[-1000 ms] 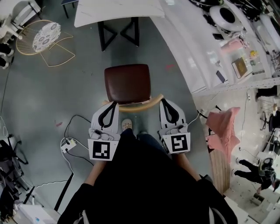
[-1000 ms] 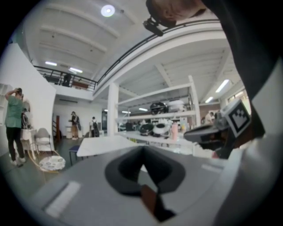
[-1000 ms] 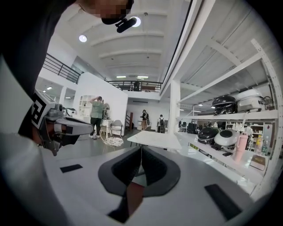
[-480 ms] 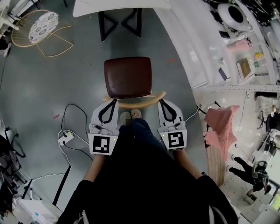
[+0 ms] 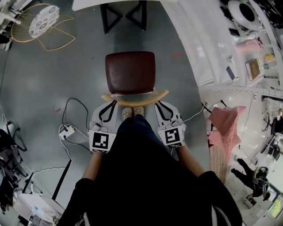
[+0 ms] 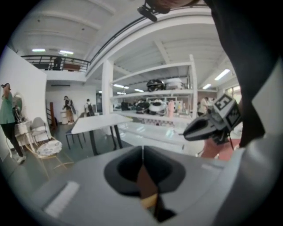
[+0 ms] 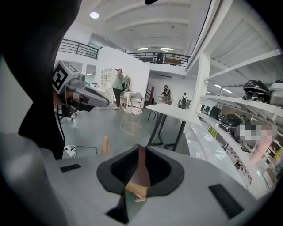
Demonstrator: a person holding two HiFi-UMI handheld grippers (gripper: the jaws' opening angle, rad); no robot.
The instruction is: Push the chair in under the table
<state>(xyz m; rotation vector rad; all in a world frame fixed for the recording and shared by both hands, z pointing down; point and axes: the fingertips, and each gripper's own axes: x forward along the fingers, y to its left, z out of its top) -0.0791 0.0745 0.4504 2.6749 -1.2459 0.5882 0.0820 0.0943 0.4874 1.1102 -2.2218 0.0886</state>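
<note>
The chair has a dark brown seat and a curved wooden backrest; it stands out from the white table, which rests on black legs. My left gripper is shut, its tip just behind the backrest's left end. Just behind the right end is my right gripper, also shut. I cannot tell whether either tip touches the wood. In the left gripper view the shut left gripper shows a sliver of seat and wood below its tip. The right gripper looks the same in the right gripper view.
The person's feet stand right behind the chair. A power strip with cables lies on the floor at the left. A gold wire chair stands far left. A white counter and a pink cloth are on the right.
Both grippers have sunk and tipped downward; their tips now sit just behind the backrest's ends rather than beside them. The person's feet have stepped closer to the chair.
</note>
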